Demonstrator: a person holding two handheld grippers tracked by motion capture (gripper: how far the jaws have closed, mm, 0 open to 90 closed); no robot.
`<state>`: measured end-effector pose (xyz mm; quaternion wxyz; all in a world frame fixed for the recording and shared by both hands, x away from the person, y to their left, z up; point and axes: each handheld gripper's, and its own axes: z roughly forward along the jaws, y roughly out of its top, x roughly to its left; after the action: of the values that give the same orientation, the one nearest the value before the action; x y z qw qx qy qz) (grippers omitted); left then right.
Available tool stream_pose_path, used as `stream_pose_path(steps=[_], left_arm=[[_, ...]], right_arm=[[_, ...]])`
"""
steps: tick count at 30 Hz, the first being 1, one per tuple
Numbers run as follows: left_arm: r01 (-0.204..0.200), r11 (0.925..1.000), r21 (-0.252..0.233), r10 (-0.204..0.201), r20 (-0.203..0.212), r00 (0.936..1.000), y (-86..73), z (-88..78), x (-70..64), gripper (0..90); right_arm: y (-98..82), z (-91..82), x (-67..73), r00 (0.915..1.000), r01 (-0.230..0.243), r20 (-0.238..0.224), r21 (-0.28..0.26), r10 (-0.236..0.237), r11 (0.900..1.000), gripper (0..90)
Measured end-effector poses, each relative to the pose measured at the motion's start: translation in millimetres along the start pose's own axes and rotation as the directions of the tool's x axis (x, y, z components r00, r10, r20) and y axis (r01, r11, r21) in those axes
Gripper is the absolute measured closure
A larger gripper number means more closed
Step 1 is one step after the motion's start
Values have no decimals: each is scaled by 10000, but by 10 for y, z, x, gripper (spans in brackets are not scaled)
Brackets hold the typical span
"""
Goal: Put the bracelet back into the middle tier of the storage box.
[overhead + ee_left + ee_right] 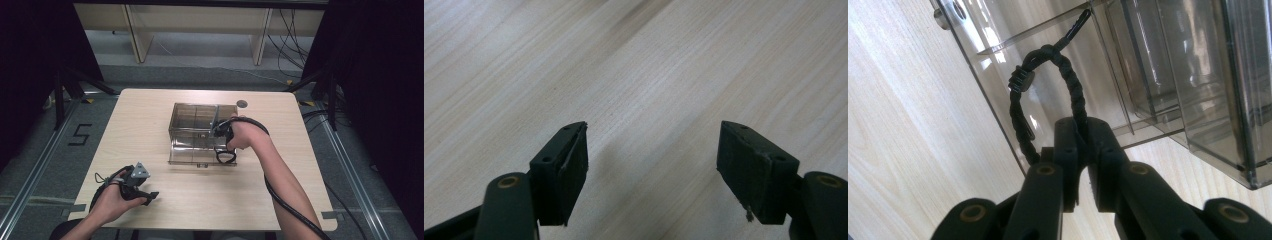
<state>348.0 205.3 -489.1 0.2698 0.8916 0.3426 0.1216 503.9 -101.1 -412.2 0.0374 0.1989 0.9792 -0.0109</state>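
The right gripper (1083,150) is pinching its jaws nearly together on a black braided cord loop (1048,95); the pads are pressing one strand of it while the rest is arching up above the jaws, a small ribbed clasp sitting on its left side. The right hand (240,135) is reaching in over the smoky clear plastic box (195,125), forearm angling up from the near right edge of the table (150,110), wrist bent down toward the box's front right corner. The loop is hanging against the box's open front wall, its top just beside a divider; the box itself is tinted, see-through and split into compartments. Well away from the box, toward the near left corner, the left gripper (651,165) is holding its jaws wide apart over bare wood, gripping nothing; the left hand (117,197) is resting low.
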Motion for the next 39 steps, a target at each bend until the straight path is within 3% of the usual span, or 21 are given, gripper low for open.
stream_pose_path(steps=[3, 4, 13, 16, 18, 19, 20, 21, 22, 25, 27, 29, 31, 33, 35, 36, 39], left_arm=[[7, 9999, 113, -8, 130, 9999, 4, -6, 5, 287], [40, 9999, 95, -41, 83, 10000, 3, -2, 3, 287], [72, 9999, -103, -72, 2, 10000, -4, 16, -3, 287], [8, 10000, 71, -9, 115, 9999, 1, 0, 8, 287], [-62, 10000, 24, 62, -39, 10000, 2, 2, 10, 287], [98, 9999, -41, -98, -75, 9999, -4, 12, -1, 287], [-84, 10000, -48, 83, -30, 10000, -1, 7, 5, 287], [7, 10000, -89, -8, -96, 10000, -2, 13, -1, 287], [7, 10000, -89, -8, -96, 10000, -2, 13, -1, 287], [24, 9999, 122, -26, 141, 9999, 3, -7, 7, 287], [-174, 9998, -88, 172, -149, 9997, 1, 4, 12, 287], [88, 9999, -84, -89, -111, 9999, -5, 12, -3, 287], [-32, 10000, -66, 32, 2, 10000, -2, 10, 2, 287], [108, 9999, -91, -109, -118, 9999, -5, 12, -5, 287], [86, 9999, -86, -86, -89, 9999, -5, 12, -2, 287], [-154, 9998, -86, 152, -152, 9998, 0, 6, 12, 287], [95, 9999, -86, -96, -103, 9999, -5, 12, -4, 287]], right_arm=[[9, 7, -13, 9999, 157, 4, -138, -157, 9998, 861], [10, 0, -6, 10000, -8, 78, -166, 10, 9999, 863], [62, 44, 4, 10000, -44, 82, -193, 46, 9998, 868], [75, 54, 3, 9999, 61, 92, -187, -59, 9998, 867], [83, 55, 8, 9999, 74, 145, -195, -71, 9998, 867], [88, 54, 14, 9999, 14, 132, -153, -12, 9999, 867], [88, 54, 14, 9999, 14, 132, -153, -12, 9999, 867], [95, 67, -5, 9994, 314, 182, -218, -310, 9993, 868], [93, 67, 1, 9997, 166, 195, -162, -163, 9997, 868], [94, 81, -1, 9997, 194, 127, -165, -192, 9997, 867], [92, 107, 1, 9996, 208, 177, -83, -207, 9997, 867], [94, 132, -5, 9991, 380, 162, -80, -379, 9992, 866], [95, 149, -3, 9994, 296, 195, -4, -296, 9996, 866], [96, 157, -3, 9993, 313, 214, 3, -313, 9995, 866], [98, 172, -3, 9993, 313, 186, 24, -313, 9995, 864], [99, 182, -8, 9987, 441, 238, 48, -442, 9990, 856], [99, 170, -1, 9992, 335, 211, 33, -336, 9994, 837]])
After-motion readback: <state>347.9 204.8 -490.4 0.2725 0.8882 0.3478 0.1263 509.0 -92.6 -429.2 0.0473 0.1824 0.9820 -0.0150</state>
